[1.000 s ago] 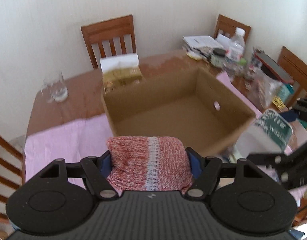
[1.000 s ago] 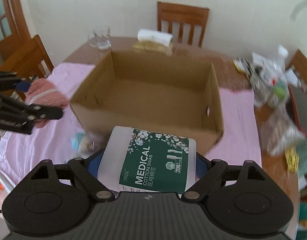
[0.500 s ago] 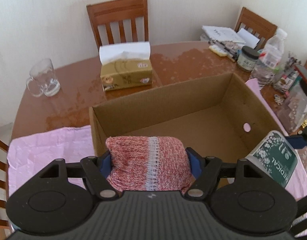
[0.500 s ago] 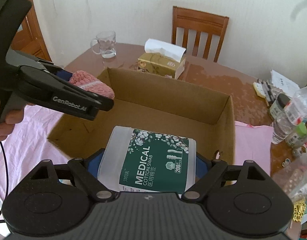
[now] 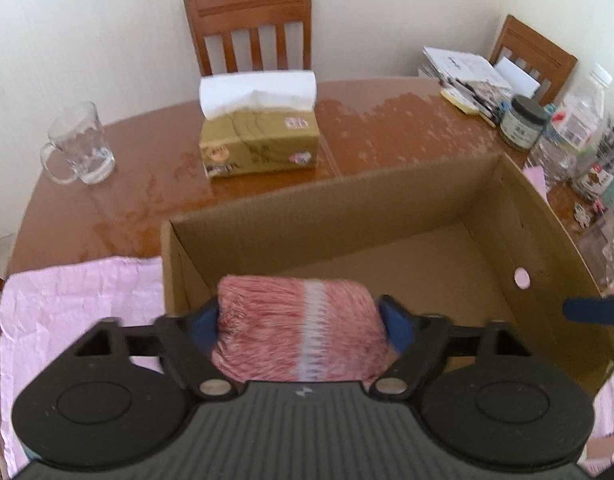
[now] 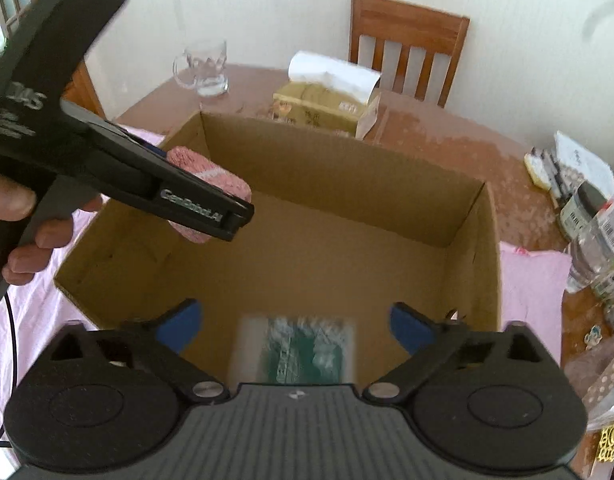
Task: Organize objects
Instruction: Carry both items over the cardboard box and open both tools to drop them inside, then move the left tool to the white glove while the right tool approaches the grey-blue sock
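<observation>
Pink cloth (image 5: 299, 328) sits between just-opened left fingers (image 5: 205, 322); right view alone shows swab box (image 6: 299, 350) between just-opened right fingers (image 6: 179, 326).

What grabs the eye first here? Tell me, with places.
A cardboard box fills both views. Over its near wall the right gripper has just been opening, a blurred cotton swab pack loose between its jaws. At its left, the left gripper, also just opening, flanks a pink knit bundle.

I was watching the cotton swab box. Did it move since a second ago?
Yes. The cotton swab box has dropped out of the right tool, whose jaws have just been opening, and now shows blurred, low inside the cardboard box.
</observation>
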Tool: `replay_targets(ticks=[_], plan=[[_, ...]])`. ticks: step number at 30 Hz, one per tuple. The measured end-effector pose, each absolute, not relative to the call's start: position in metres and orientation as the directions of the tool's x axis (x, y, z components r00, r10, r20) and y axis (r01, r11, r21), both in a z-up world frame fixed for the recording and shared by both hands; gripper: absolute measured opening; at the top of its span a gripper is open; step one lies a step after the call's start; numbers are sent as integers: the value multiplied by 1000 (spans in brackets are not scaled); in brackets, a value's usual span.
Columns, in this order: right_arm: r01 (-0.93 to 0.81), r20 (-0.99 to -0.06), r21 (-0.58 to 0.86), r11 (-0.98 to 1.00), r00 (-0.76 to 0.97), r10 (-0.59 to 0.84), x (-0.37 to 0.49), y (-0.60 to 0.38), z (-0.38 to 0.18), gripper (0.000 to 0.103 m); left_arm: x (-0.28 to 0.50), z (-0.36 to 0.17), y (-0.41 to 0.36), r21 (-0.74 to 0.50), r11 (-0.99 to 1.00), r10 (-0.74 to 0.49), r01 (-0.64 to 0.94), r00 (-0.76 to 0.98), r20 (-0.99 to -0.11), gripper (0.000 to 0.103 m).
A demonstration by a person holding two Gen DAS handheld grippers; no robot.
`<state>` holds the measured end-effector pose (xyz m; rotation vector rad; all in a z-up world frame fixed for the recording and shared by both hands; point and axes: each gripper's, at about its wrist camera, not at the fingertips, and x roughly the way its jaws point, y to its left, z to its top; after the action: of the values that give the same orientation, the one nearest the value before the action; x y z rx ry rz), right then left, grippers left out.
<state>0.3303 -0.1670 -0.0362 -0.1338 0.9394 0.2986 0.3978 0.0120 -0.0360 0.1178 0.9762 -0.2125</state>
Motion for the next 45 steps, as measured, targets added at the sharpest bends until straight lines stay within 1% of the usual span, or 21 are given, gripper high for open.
replay_targets(ticks=[1, 3, 6, 10, 23, 30, 38, 45], plan=[[-308, -809, 17, 951, 554, 195, 330, -168, -35, 103, 399, -34, 11, 14, 975, -114, 220, 555, -824, 100], [-302, -807, 17, 953, 559, 192, 328, -169, -33, 103, 395, -27, 13, 17, 974, -120, 225, 584, -803, 100], [-293, -807, 18, 956, 560, 187, 323, -171, -31, 103, 391, -20, 15, -1, 973, -141, 233, 587, -797, 100], [-283, -801, 26, 959, 568, 190, 311, -171, -28, 103, 377, -11, 16, 16, 971, -137, 240, 606, -783, 100], [-255, -776, 6, 967, 608, 165, 256, -167, -24, 103, 294, 2, 31, 30, 966, -150, 255, 655, -741, 100], [-226, -760, -51, 973, 641, 109, 215, -160, -29, 103, 246, -6, 40, 2, 968, -168, 251, 655, -737, 100], [-136, -781, -14, 991, 620, 74, 177, -160, -47, 103, 199, -23, 49, -6, 967, -174, 256, 636, -752, 100], [-18, -798, 15, 1000, 603, 23, 151, -162, -57, 103, 172, -36, 60, -17, 956, -203, 293, 619, -758, 100]])
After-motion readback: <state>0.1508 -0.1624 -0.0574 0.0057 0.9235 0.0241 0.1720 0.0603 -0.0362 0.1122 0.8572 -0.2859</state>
